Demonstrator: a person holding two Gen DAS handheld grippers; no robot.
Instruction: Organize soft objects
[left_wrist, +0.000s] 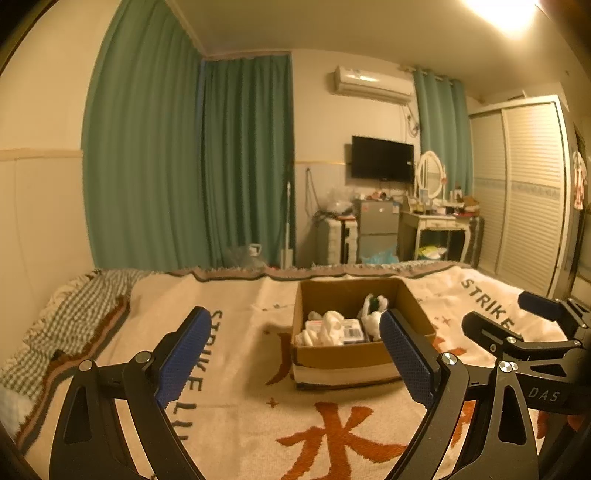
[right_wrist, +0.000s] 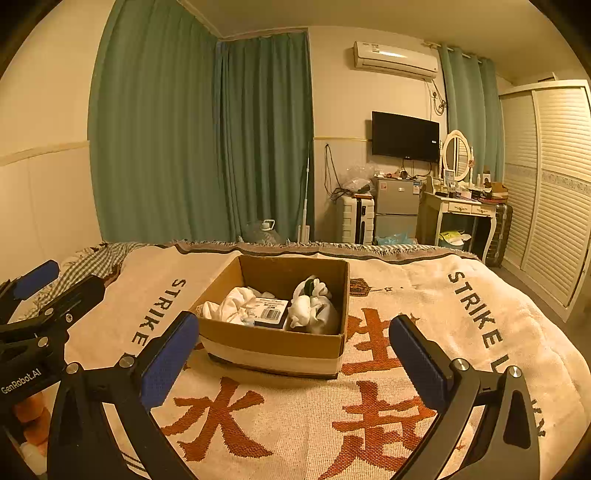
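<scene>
A brown cardboard box (left_wrist: 347, 356) (right_wrist: 273, 341) stands on the bed. It holds white soft cloths (left_wrist: 327, 326) (right_wrist: 236, 304), a white bundle with a dark green part (left_wrist: 373, 312) (right_wrist: 310, 304), and a flat pack with a barcode (left_wrist: 351, 331) (right_wrist: 271, 312). My left gripper (left_wrist: 295, 354) is open and empty, held above the blanket on the near side of the box. My right gripper (right_wrist: 291, 360) is open and empty, also short of the box. Each gripper shows at the edge of the other's view.
A cream blanket (right_wrist: 369, 398) with orange characters and "STRIKE" lettering covers the bed. A checked cloth (left_wrist: 70, 310) lies at the left edge. Beyond the bed stand green curtains (right_wrist: 207, 140), a small fridge (right_wrist: 395, 206), a dressing table (right_wrist: 461, 210) and a wardrobe (right_wrist: 554, 184).
</scene>
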